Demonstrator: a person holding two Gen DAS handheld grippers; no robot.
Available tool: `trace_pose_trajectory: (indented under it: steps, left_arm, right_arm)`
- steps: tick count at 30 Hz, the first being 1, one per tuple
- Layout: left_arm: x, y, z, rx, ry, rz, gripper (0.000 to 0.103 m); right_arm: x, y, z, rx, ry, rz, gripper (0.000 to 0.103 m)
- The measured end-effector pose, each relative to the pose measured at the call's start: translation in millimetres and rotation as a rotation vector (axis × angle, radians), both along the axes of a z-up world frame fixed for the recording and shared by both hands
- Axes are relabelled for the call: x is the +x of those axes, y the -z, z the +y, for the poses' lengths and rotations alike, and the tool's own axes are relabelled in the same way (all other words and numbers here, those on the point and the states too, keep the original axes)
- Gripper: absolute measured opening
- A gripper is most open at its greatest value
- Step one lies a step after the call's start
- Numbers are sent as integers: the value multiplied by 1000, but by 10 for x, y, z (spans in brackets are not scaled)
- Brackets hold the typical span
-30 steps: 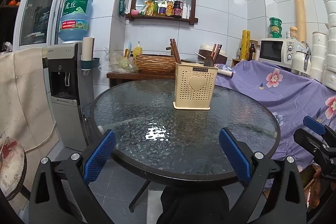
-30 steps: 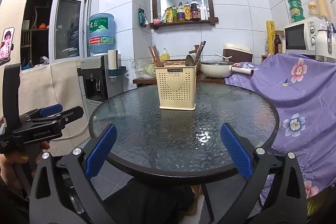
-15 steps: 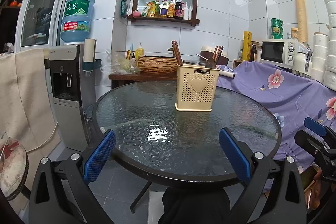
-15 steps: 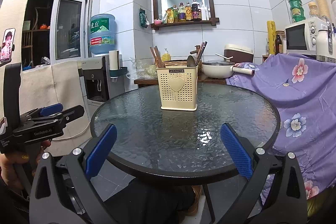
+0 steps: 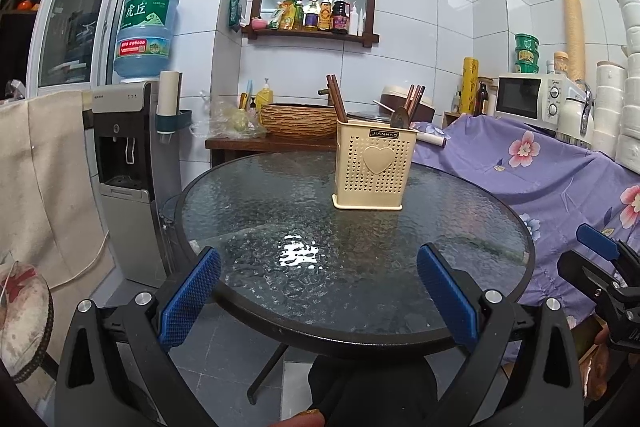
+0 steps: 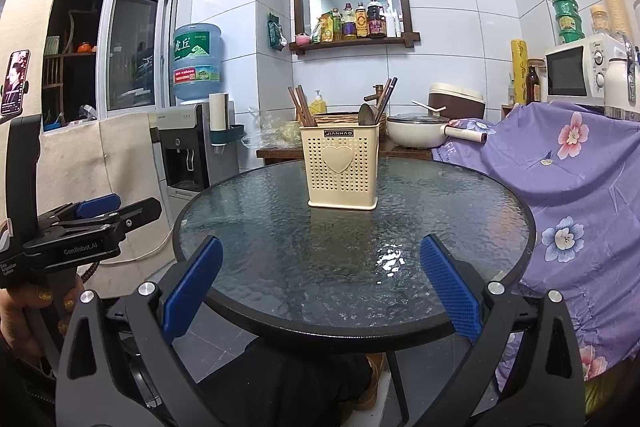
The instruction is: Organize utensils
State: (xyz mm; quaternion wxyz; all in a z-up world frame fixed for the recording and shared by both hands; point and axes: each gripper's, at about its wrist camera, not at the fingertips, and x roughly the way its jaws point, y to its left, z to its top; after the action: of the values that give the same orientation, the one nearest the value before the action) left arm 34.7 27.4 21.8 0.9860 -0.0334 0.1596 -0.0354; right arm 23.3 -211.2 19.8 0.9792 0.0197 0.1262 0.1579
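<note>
standing upright on the round glass surface (image 5: 248, 211), toward its far side: cream utensil holder (image 5: 374, 167) with a heart on its front. dark chopsticks (image 5: 337, 103) lean out at its left end; more chopsticks and a spoon (image 6: 365, 115) sit at its right end. left gripper (image 5: 318, 291): jaws spread wide, empty, at the near rim of the surface; holder well ahead, slightly right of centre between the blue pads (image 5: 188, 301). right gripper (image 6: 320, 287): jaws also wide apart, empty, at the near rim; holder well ahead, roughly centred. neither gripper touches the holder.
</note>
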Motion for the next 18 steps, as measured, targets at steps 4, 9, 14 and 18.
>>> trace_pose_trajectory:
  steps: [4,9,14,18]
  left_arm:
    - [29,-4,35,-23,1,17,97]
    - [49,6,60,-26,-15,23,97]
    - [82,31,60,-27,-17,43,97]
    - [98,49,58,-24,-14,59,97]
  right_arm:
    - [22,2,-1,2,-1,11,97]
    - [46,-3,4,-5,-3,13,97]
    - [53,11,7,-5,-5,21,97]
    - [59,9,4,-5,-5,21,97]
